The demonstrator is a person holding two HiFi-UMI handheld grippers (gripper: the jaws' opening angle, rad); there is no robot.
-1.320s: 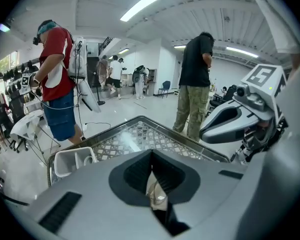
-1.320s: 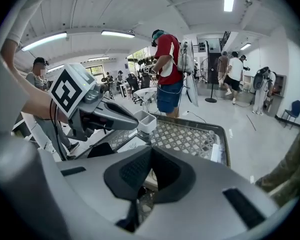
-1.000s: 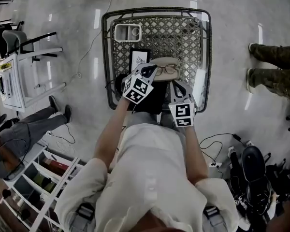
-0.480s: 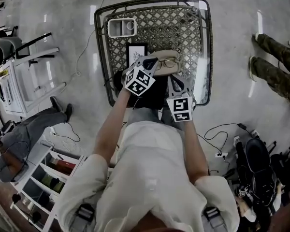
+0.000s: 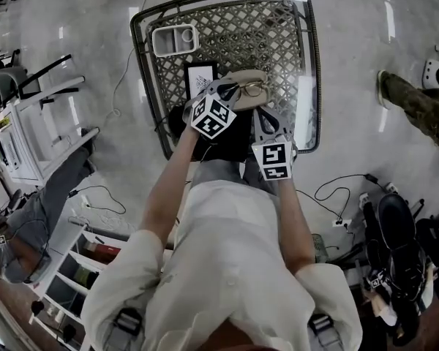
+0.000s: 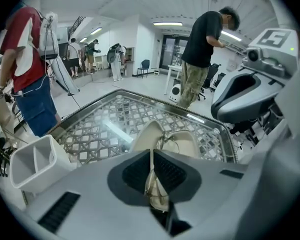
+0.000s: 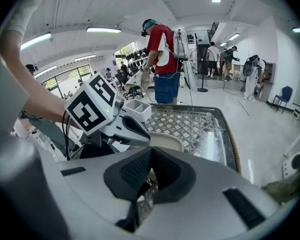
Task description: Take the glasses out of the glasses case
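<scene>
Glasses (image 6: 158,194) are clamped in the left gripper (image 6: 151,160) above the glasses case (image 5: 261,76) at the table's (image 5: 234,42) 6 o'clock, while the right gripper (image 7: 151,160), jaws together, meets the case's 5 o'clock rim, likely steadying it.

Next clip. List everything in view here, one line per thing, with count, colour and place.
Lattice-patterned glass table: one, dark-framed, before the person.
Rounded glasses case: one, beige, open, table middle.
Thin-rimmed glasses: one pair, metal-coloured, at the open case.
Framed card: one, black and white, left of the case.
Divided plastic tray: one, white, table's far left corner.
Bystanders: several, mixed clothing, around the table.
Left hand-held gripper: one, grey, shut on the glasses.
Right hand-held gripper: one, grey, jaws together at the case's near edge.
</scene>
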